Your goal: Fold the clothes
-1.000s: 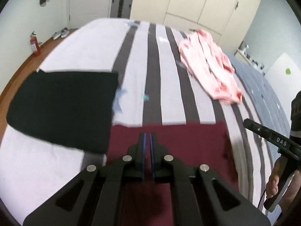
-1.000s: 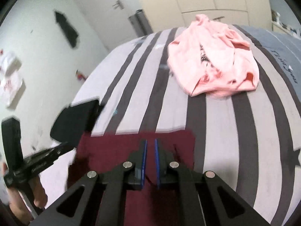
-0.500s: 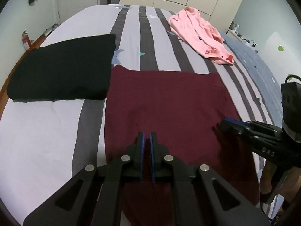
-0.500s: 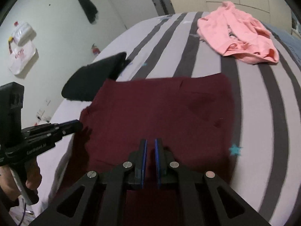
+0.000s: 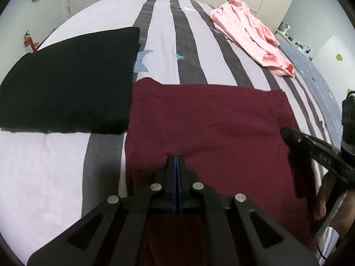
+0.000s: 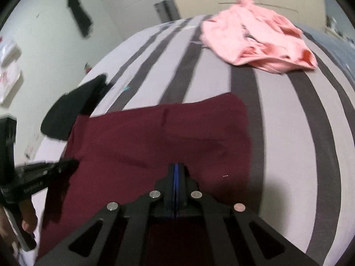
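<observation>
Black garment (image 5: pixel 66 82): folded flat, rectangular, at the left side of the bed (image 5: pixel 44 166); its right edge touches the maroon garment's far left corner.
Maroon garment (image 5: pixel 210 128): lies flat on the bed near its near edge, between the black piece and the right side; long axis runs left to right across the bed's stripes; far edge straight, near edge hidden under both tools.
Left tool (image 5: pixel 175 158): clenched, blue pads together; tip down on the maroon cloth near its left part. Whether cloth is pinched between the pads cannot be told.
Right tool (image 6: pixel 176 166): jaws have just been closing and now meet; tip on the maroon cloth near its right part. Cloth between the pads cannot be told.
Pink garment (image 5: pixel 253 37): crumpled, unfolded, at the far right of the bed, well apart from the maroon piece; long axis runs from far left to near right.
Person's hand (image 5: pixel 321 201): grips the right tool's handle at the bed's near right edge.
</observation>
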A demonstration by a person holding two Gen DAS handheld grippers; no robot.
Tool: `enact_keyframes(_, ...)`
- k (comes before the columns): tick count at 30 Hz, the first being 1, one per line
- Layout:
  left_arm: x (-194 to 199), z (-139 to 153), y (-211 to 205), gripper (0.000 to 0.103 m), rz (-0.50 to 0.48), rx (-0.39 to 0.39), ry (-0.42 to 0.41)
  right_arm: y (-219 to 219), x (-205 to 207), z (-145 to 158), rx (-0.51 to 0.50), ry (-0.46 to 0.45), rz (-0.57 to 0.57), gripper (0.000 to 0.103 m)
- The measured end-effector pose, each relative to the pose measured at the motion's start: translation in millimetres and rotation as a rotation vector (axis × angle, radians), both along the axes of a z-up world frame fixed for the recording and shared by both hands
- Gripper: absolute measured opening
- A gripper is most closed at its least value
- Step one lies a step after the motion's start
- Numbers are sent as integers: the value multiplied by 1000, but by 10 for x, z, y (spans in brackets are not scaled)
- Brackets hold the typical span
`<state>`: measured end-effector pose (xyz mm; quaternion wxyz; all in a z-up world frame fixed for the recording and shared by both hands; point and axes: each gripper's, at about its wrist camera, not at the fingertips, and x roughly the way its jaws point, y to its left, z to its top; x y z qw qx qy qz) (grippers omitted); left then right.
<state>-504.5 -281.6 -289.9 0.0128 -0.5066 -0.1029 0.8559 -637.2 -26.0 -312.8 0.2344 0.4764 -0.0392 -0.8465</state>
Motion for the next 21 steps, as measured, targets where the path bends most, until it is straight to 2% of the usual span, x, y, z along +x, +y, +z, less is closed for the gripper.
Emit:
enact_keyframes(4, 39, 180, -105, 2, 40, -2, 58, 245, -139, 57, -13, -7, -62, 0)
enact_keyframes(6, 67, 288, -149, 2, 73, -35, 81, 319, -168, 118, -1, 4, -71, 0)
enact_keyframes(7, 87, 325, -175, 2, 78, -30, 88, 341, -164, 160, 11, 14, -74, 5)
enact_keyframes(10, 199, 444, -227, 3, 101, -8, 96, 461, -108, 322, -7, 32, -77, 6)
enact_keyframes(12, 327, 505, -230, 12, 107, 14, 100, 541, 55, 423, -21, 32, -51, 6)
enact_keyframes(14, 587, 524, -193, 31, 100, 37, 101, 596, 256, 490, -29, 25, -25, 6)
enact_keyframes(15, 684, 526, -172, 34, 96, 38, 98, 612, 376, 506, -29, 17, -12, 6)
enact_keyframes(17, 934, 511, -106, 37, 94, 40, 81, 642, 615, 538, -30, 1, 15, 14)
enact_keyframes(21, 1404, 482, 19, 37, 105, 72, 54, 645, 1188, 496, -28, -43, 48, 19)
